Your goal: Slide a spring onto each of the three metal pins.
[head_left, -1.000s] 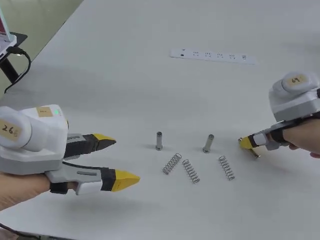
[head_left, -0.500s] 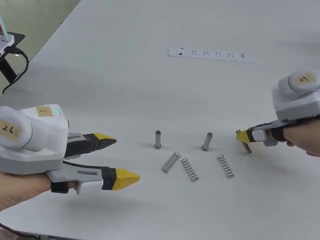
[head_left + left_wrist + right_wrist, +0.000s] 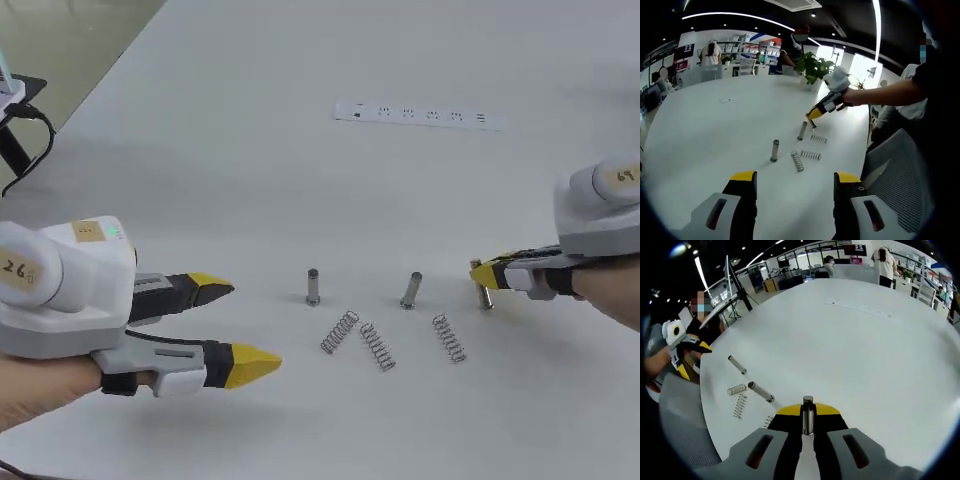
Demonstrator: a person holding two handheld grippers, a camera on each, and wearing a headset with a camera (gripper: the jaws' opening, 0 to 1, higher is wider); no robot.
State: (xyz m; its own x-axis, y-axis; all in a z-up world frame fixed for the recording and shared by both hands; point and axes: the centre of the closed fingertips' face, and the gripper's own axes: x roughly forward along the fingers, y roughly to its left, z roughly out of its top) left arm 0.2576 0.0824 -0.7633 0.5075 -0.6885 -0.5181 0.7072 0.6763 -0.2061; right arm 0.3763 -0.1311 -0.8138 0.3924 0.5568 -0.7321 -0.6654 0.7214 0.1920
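Two metal pins stand upright on the white table, one (image 3: 313,286) left of the other (image 3: 411,290). My right gripper (image 3: 480,272) is shut on the third pin (image 3: 485,294), which hangs nearly upright with its foot just at the table; in the right gripper view this pin (image 3: 808,421) sits between the yellow fingertips. Three springs lie flat in front of the pins: left (image 3: 340,331), middle (image 3: 378,344), right (image 3: 449,337). My left gripper (image 3: 235,325) hovers open at the near left, apart from everything. Its view shows the standing pins (image 3: 774,150) (image 3: 802,130) and springs (image 3: 797,160).
A white power strip (image 3: 420,115) lies at the far side of the table (image 3: 250,150). The table's left edge runs past a black stand and cable (image 3: 20,125). People and a potted plant (image 3: 812,70) stand beyond the table.
My right gripper has shifted a little left with the pin, which has gone from slanted to nearly upright. The left gripper, standing pins and springs have stayed put.
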